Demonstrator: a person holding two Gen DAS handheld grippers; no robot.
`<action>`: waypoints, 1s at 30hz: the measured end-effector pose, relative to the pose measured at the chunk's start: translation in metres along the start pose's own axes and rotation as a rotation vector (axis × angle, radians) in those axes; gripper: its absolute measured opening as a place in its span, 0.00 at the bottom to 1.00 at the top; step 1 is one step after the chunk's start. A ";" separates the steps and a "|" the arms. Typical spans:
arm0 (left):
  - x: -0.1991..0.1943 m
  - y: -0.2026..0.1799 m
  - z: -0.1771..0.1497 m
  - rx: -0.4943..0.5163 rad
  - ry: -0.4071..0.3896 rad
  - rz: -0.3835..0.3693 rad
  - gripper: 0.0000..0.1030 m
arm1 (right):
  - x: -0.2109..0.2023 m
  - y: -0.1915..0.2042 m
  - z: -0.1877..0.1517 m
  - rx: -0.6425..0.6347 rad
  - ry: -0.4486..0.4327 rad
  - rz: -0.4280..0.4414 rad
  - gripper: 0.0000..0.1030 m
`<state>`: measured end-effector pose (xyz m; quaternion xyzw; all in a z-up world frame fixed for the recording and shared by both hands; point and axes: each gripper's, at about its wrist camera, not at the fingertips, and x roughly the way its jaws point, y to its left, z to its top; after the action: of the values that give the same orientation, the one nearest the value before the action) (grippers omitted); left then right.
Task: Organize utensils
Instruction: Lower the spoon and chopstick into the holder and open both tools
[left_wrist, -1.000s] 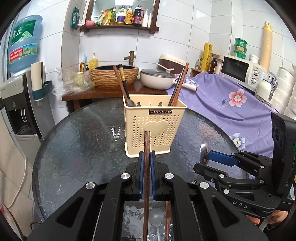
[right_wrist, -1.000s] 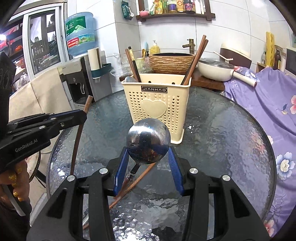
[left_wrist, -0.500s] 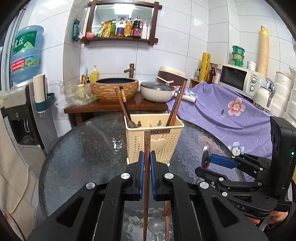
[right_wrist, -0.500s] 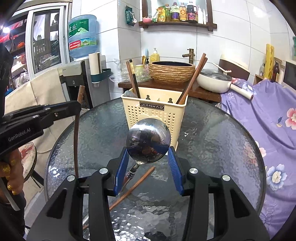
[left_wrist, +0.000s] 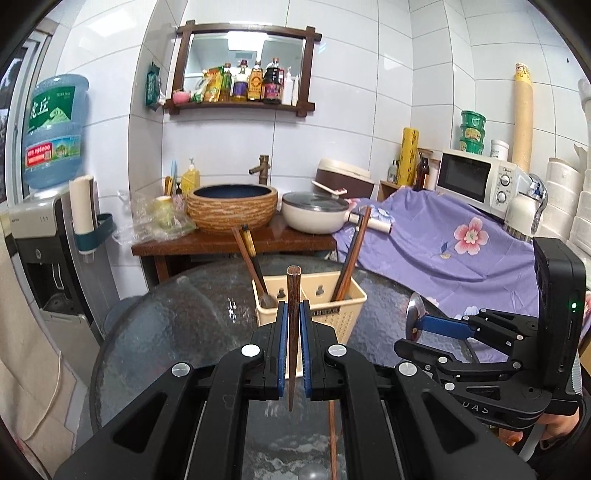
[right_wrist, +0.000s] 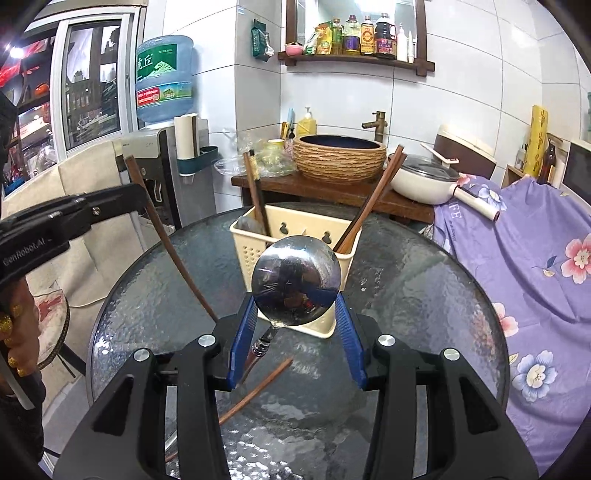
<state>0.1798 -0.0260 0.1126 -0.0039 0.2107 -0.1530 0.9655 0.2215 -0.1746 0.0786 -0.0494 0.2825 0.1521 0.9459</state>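
Note:
My left gripper is shut on a dark wooden chopstick that stands nearly upright between its blue pads. From the right wrist view the same chopstick slants down below the left gripper. My right gripper is shut on a metal spoon, gripped by its round bowl, handle hanging down; the right gripper also shows in the left wrist view. A cream utensil basket stands mid-table, holding chopsticks and a spoon. Both grippers hover above the table, short of the basket.
The round glass table carries one loose chopstick near its front edge, also visible under the left gripper. Behind stand a wooden shelf with a woven basin and a pan; purple cloth lies right, a water dispenser left.
Both grippers have risen with the chopstick and spoon still held. The basket now sits lower in both views and its open top shows.

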 end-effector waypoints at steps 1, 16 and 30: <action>-0.001 0.000 0.005 0.002 -0.008 0.000 0.06 | -0.001 -0.002 0.004 0.002 -0.005 -0.003 0.43; -0.008 -0.005 0.112 -0.046 -0.125 -0.075 0.06 | -0.024 -0.035 0.103 0.031 -0.128 -0.092 0.43; 0.050 0.016 0.121 -0.156 -0.198 0.039 0.06 | 0.033 -0.017 0.112 -0.056 -0.198 -0.288 0.43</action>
<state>0.2772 -0.0321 0.2011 -0.0898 0.1255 -0.1160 0.9812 0.3112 -0.1621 0.1546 -0.1006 0.1738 0.0269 0.9793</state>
